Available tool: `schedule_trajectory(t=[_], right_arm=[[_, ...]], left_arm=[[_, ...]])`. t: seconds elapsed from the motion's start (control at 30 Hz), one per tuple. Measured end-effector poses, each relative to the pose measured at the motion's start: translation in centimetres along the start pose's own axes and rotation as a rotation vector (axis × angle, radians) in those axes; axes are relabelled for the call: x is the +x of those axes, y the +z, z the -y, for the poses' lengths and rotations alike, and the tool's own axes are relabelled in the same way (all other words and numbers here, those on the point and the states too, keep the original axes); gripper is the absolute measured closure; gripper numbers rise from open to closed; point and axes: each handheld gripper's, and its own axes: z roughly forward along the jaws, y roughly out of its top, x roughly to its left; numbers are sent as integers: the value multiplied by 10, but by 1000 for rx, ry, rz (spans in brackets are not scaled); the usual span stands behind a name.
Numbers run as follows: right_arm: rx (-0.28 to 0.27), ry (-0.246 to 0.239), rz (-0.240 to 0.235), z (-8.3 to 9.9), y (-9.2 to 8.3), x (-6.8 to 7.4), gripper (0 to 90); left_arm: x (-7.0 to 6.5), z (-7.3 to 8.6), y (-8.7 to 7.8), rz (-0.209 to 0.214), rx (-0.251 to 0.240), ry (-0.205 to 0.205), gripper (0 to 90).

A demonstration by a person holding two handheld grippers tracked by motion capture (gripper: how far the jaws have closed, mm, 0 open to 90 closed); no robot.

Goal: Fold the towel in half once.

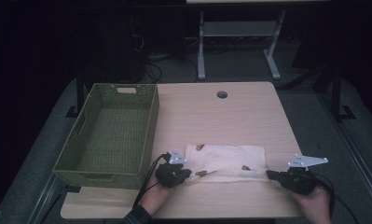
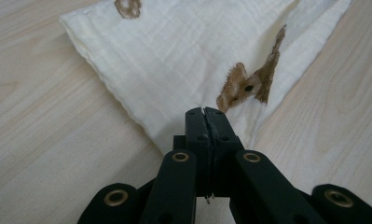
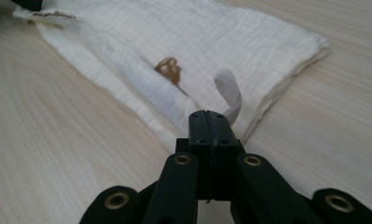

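On the table (image 1: 230,116), both grippers' jaws pinch the cloth (image 1: 228,158).

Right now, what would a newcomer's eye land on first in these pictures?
Probably the cream cloth with brown prints, lying folded at the table's near edge. The left gripper and right gripper each pinch a near corner of it, jaws closed. Next, the green basket on the table's left side, with nothing visible inside.
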Motion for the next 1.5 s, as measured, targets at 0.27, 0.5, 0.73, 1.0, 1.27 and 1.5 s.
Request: schedule_trajectory(t=[0.27, 0.5, 0.73, 1.0, 1.27, 1.5], right_arm=[[-57, -8, 27, 1, -14, -1, 894], [-36, 20, 76, -14, 8, -26, 894], [-22, 17, 19, -13, 17, -28, 894], [-18, -28, -49, -4, 11, -9, 894], [-16, -31, -62, 13, -5, -1, 894], [-61, -26, -38, 12, -14, -3, 883]], left_arm=[[-3, 0, 3, -14, 25, 32, 874], [-1, 1, 4, -3, 22, 21, 868], [-1, 1, 4, 2, 24, 21, 868], [0, 1, 4, 3, 23, 18, 867], [0, 1, 4, 3, 22, 15, 862], [0, -3, 1, -4, -4, 15, 826]])
